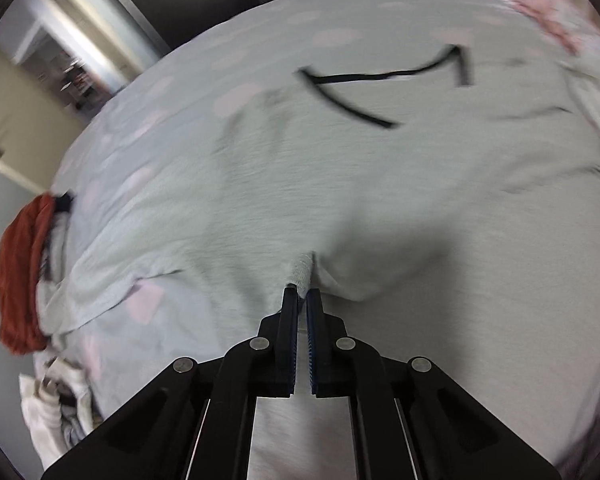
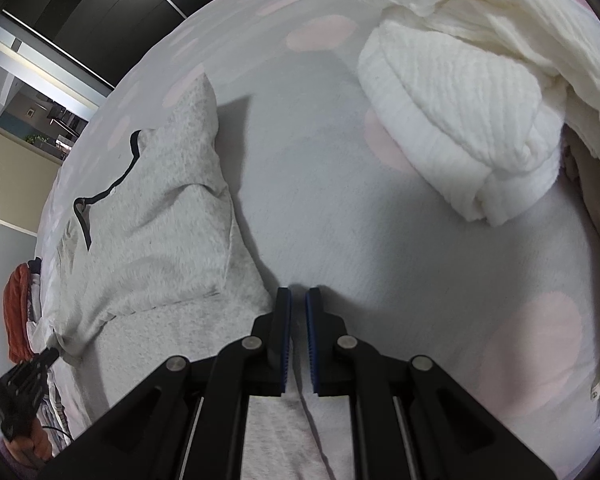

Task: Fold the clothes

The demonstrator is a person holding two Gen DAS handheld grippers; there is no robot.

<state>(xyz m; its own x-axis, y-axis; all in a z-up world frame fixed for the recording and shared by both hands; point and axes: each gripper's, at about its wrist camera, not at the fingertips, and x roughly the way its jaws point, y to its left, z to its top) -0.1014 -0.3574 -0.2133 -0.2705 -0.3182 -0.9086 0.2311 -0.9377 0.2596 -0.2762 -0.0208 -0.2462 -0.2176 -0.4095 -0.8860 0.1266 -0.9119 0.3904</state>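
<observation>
A light grey garment (image 1: 320, 168) with black trim at the neck (image 1: 364, 76) lies spread on the bed. My left gripper (image 1: 302, 290) is shut on a pinch of its fabric at the near edge. In the right wrist view the same garment (image 2: 160, 216) lies at the left, partly folded over, its hem running under my right gripper (image 2: 298, 290). The right gripper's jaws stand nearly closed with a narrow gap, grey fabric showing beneath them; whether they pinch it is unclear. The left gripper (image 2: 46, 356) shows at the lower left, holding the garment's corner.
The bed sheet (image 2: 380, 240) is pale grey with pink dots. A white ribbed knit garment (image 2: 460, 120) is heaped at the right. An orange cloth (image 1: 20, 272) and other clothes are piled at the bed's left edge. A pink patterned cloth (image 1: 548, 12) lies at the far right.
</observation>
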